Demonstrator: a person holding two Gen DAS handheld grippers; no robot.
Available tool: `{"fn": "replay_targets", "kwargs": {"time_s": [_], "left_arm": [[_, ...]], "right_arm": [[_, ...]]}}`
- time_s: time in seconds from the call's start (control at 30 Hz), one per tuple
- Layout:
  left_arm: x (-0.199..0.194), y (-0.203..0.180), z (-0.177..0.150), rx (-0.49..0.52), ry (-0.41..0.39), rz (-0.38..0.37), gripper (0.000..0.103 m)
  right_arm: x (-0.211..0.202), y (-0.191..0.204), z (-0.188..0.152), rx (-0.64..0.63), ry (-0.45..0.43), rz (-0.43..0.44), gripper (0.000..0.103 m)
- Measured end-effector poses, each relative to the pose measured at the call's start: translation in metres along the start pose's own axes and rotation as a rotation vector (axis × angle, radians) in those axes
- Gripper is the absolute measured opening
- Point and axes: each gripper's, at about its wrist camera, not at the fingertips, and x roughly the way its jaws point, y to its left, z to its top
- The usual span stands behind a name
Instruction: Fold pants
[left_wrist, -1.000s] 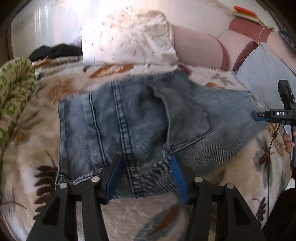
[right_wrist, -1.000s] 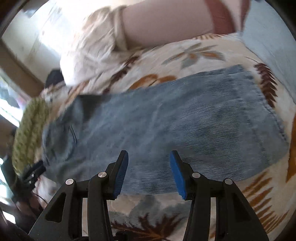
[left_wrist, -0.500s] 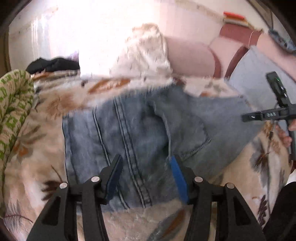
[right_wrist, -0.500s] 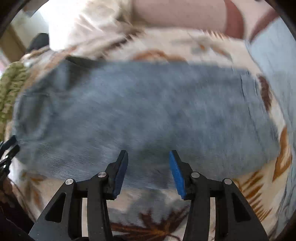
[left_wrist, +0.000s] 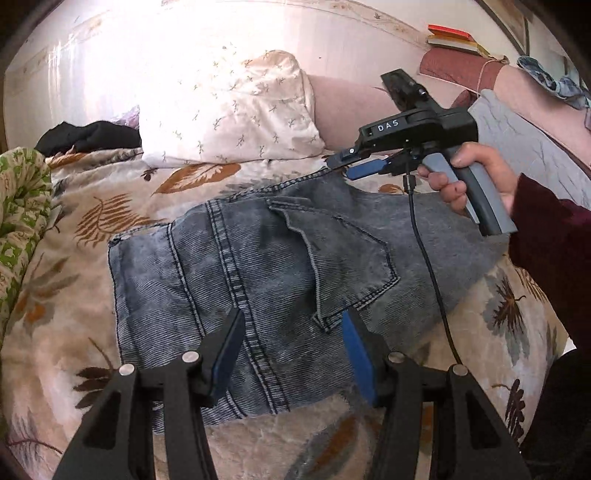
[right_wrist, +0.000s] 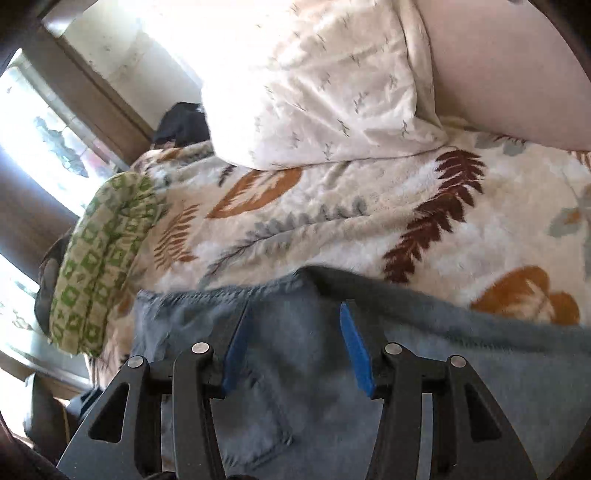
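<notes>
Blue-grey jeans (left_wrist: 277, 266) lie flat across the leaf-print bedspread (left_wrist: 92, 214), back pocket up. My left gripper (left_wrist: 291, 332) hovers open over their near edge, nothing between its blue pads (left_wrist: 231, 347). A hand (left_wrist: 469, 173) holds my right gripper (left_wrist: 341, 168) at the far edge of the jeans, by the raised corner. In the right wrist view that gripper (right_wrist: 295, 317) sits just above the jeans (right_wrist: 461, 369) near their far hem. Its jaws are opening, with denim under them and nothing pinched.
A white pillow (left_wrist: 229, 118) and a pink bolster (left_wrist: 347, 103) lie behind the jeans. A green patterned blanket (left_wrist: 22, 206) is bunched at the left, a black garment (left_wrist: 88, 136) behind it. A grey cloth (left_wrist: 535, 147) is at the right.
My right gripper has swept left across the jeans, from their right end to the far edge near the pillow. The left gripper has only tilted slightly and stays over the near edge.
</notes>
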Motion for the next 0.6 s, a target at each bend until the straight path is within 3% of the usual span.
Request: {"fn": "replay_targets", "kwargs": {"time_s": [0.23, 0.27, 0.3, 0.33, 0.37, 0.6], "left_arm": [[0.008, 0.011, -0.001, -0.067, 0.040, -0.014, 0.057], [0.008, 0.011, -0.001, -0.065, 0.041, -0.010, 0.057], [0.009, 0.011, -0.001, -0.065, 0.044, -0.009, 0.057], [0.010, 0.011, -0.002, -0.064, 0.048, -0.010, 0.057], [0.011, 0.011, -0.002, -0.064, 0.054, -0.009, 0.057], [0.016, 0.017, -0.003, -0.089, 0.066, 0.015, 0.057]], "right_arm": [[0.022, 0.000, 0.009, -0.049, 0.096, 0.050, 0.046], [0.025, 0.001, 0.009, -0.065, 0.114, 0.041, 0.044], [0.027, 0.002, 0.009, -0.078, 0.126, 0.033, 0.034], [0.029, 0.005, 0.009, -0.098, 0.137, 0.020, 0.021], [0.031, 0.007, 0.010, -0.114, 0.143, 0.007, 0.015], [0.046, 0.029, 0.018, -0.186, 0.135, -0.191, 0.008]]}}
